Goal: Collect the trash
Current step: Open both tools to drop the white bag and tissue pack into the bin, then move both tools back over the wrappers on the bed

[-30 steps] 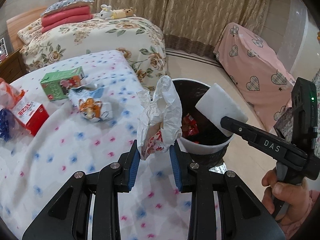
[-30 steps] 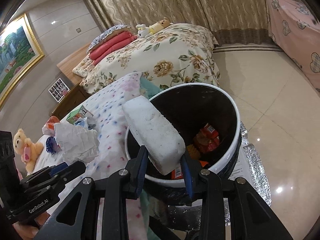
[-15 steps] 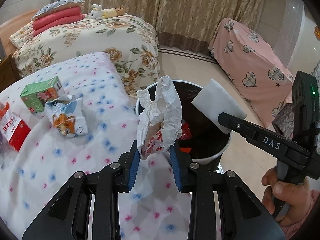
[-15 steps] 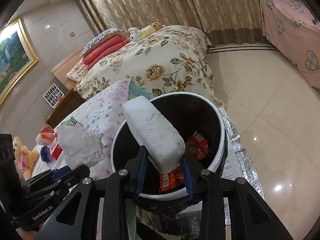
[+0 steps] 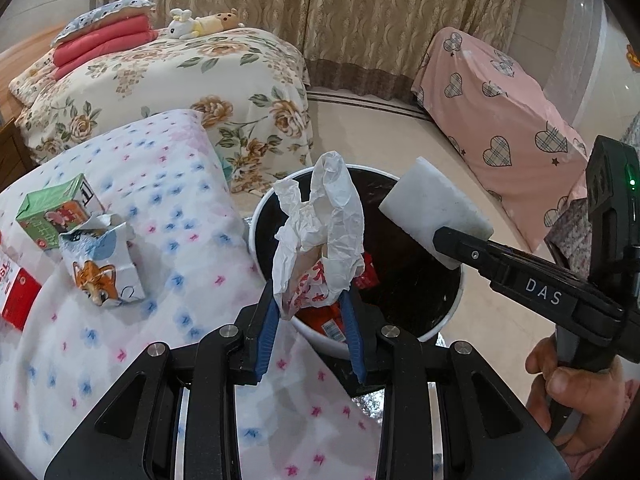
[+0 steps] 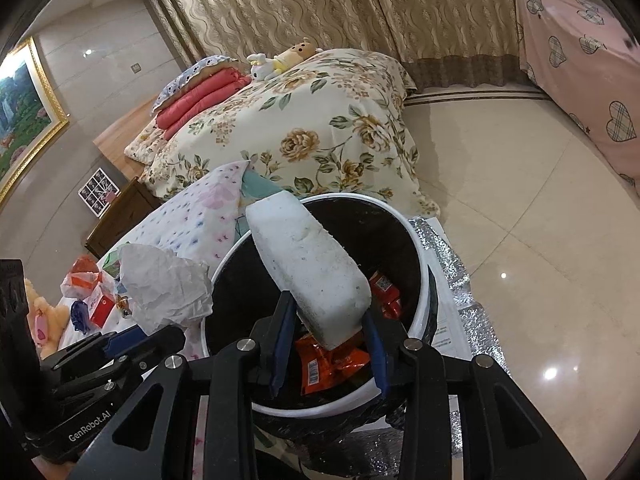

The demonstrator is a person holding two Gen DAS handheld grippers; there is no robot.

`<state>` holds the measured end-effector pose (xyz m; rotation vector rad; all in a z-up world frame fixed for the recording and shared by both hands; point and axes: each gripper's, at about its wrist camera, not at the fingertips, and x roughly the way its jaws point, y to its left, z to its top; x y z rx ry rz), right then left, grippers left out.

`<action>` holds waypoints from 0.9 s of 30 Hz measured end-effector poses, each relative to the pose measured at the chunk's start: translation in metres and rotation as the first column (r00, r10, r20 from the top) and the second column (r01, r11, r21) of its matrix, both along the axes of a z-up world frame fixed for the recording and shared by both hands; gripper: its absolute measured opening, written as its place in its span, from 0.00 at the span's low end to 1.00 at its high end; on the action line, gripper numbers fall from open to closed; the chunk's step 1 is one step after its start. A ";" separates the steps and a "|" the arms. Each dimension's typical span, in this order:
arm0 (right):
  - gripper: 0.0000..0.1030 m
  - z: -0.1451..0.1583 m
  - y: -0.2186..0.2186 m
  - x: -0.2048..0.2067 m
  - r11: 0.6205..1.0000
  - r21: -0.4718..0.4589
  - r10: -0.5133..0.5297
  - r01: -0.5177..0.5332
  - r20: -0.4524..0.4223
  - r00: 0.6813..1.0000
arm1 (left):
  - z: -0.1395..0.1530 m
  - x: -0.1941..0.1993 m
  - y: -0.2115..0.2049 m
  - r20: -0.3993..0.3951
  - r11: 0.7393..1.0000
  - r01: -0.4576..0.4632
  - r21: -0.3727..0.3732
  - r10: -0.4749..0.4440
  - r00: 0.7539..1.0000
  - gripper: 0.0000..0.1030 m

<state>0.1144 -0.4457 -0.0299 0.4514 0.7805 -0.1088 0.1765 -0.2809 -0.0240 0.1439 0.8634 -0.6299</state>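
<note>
Trash bin, white rim, dark inside, stands on floor against dotted bedsheet; red wrappers lie at bottom. Both grippers tilt downward over bin. Hand grips right handle. On sheet: green carton, fox packet, red box. Right gripper clamps white foam block above opening. Left gripper pinches crumpled paper, jaws narrow, near rim.

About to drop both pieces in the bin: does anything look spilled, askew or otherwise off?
Nothing spilled. The left gripper grips crumpled paper, the right gripper a white foam block, both over the bin. Cartons and a torn packet remain on the dotted sheet.
</note>
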 end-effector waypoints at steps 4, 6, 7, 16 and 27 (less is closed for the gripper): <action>0.35 -0.001 -0.003 0.003 1.000 0.000 0.000 0.000 -0.007 1.000 | -0.001 0.001 -0.003 -0.005 1.000 0.002 0.002 -0.002 1.000 0.31; 0.35 -0.001 -0.004 0.004 1.000 0.000 -0.001 0.001 -0.008 1.000 | -0.002 0.001 -0.003 -0.007 1.000 -0.001 0.004 0.001 1.000 0.33; 0.35 -0.001 -0.004 0.004 1.000 0.000 -0.001 0.001 -0.009 1.000 | -0.002 0.002 -0.003 -0.009 1.000 -0.004 0.004 0.004 1.000 0.33; 0.60 -0.003 -0.009 0.002 1.000 0.022 -0.021 0.021 -0.010 1.000 | -0.002 -0.002 0.005 -0.002 1.000 -0.017 -0.011 0.017 1.000 0.59; 0.73 0.003 0.013 0.000 0.999 0.037 0.001 -0.001 0.006 1.000 | -0.006 -0.014 0.048 -0.016 0.995 -0.094 -0.031 0.094 0.995 0.62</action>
